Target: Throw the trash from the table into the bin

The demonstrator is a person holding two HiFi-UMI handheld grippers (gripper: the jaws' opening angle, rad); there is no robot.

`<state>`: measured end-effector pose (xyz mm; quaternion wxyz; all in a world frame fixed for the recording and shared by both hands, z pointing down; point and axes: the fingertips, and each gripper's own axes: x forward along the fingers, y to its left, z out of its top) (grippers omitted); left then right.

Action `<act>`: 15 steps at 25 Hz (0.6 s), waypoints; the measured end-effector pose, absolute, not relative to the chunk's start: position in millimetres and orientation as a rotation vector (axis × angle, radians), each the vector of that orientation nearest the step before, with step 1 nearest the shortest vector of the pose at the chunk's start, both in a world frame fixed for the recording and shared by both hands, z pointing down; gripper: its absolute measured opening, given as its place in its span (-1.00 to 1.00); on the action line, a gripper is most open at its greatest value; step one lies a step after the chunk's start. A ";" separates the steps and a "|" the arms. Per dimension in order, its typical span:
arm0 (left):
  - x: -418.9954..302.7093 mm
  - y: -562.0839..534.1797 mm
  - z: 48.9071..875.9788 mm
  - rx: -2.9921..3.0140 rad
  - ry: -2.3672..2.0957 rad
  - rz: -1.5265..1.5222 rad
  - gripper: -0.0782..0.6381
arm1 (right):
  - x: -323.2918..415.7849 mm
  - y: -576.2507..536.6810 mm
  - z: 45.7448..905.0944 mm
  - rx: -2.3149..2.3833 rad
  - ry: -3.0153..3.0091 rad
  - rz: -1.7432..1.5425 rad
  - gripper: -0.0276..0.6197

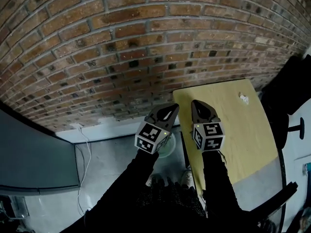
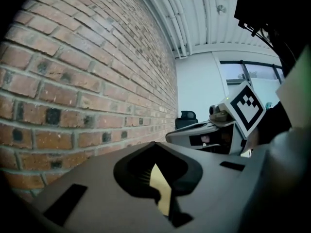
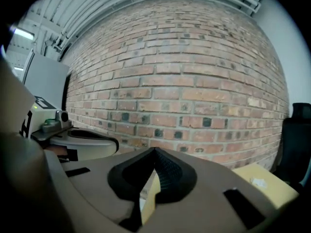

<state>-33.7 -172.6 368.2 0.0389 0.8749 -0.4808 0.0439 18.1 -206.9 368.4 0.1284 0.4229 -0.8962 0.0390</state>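
A small crumpled white scrap of trash (image 1: 243,98) lies near the far end of the yellow table (image 1: 243,144); the right gripper view shows the scrap (image 3: 257,182) low at the right. Both grippers are held up side by side and point at the brick wall. My left gripper (image 1: 173,107) is past the table's left edge, above the floor, with its jaws together and nothing between them (image 2: 155,144). My right gripper (image 1: 194,102) is over the table's far left corner, also shut and empty (image 3: 155,150). A pale round bin (image 1: 168,148) on the floor shows partly beneath the left gripper's marker cube.
The brick wall (image 1: 146,42) stands close ahead. A grey panel (image 1: 34,154) and white cables (image 1: 83,149) are at the left on the floor. A black chair (image 1: 291,91) stands right of the table.
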 end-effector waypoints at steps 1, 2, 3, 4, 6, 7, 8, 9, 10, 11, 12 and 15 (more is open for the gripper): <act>-24.8 -174.6 362.6 2.705 -1.456 0.134 -0.78 | 28.3 -208.2 361.6 1.259 -2.604 0.103 -0.88; -15.5 -176.4 357.9 2.727 -1.434 0.134 -0.78 | 38.8 -209.2 355.9 1.288 -2.599 0.094 -0.88; -6.1 -177.9 354.0 2.748 -1.411 0.135 -0.78 | 49.3 -210.0 351.2 1.315 -2.593 0.088 -0.88; 3.2 -179.2 350.8 2.767 -1.390 0.135 -0.78 | 59.6 -210.7 347.5 1.339 -2.585 0.084 -0.88; 21.2 -181.6 345.5 2.795 -1.351 0.134 -0.78 | 80.4 -212.1 342.0 1.384 -2.567 0.086 -0.88; 30.2 -183.1 343.0 2.807 -1.331 0.131 -0.78 | 91.1 -212.7 339.3 1.407 -2.556 0.087 -0.88; 39.6 -184.8 340.5 2.818 -1.311 0.127 -0.78 | 102.3 -213.2 336.2 1.433 -2.545 0.085 -0.88; 49.2 -186.7 338.1 2.828 -1.290 0.121 -0.78 | 113.7 -213.5 332.8 1.459 -2.534 0.080 -0.88; 59.0 -188.7 336.0 2.839 -1.270 0.115 -0.78 | 124.9 -213.6 329.2 1.483 -2.522 0.072 -0.88; 68.8 -190.6 333.9 2.849 -1.251 0.111 -0.78 | 136.0 -213.6 325.8 1.505 -2.511 0.064 -0.88; 78.9 -192.3 331.8 2.859 -1.232 0.108 -0.78 | 147.3 -213.4 322.8 1.526 -2.499 0.057 -0.88; 110.3 -195.4 326.5 2.891 -1.173 0.093 -0.78 | 183.9 -211.9 317.0 1.593 -2.461 0.049 -0.88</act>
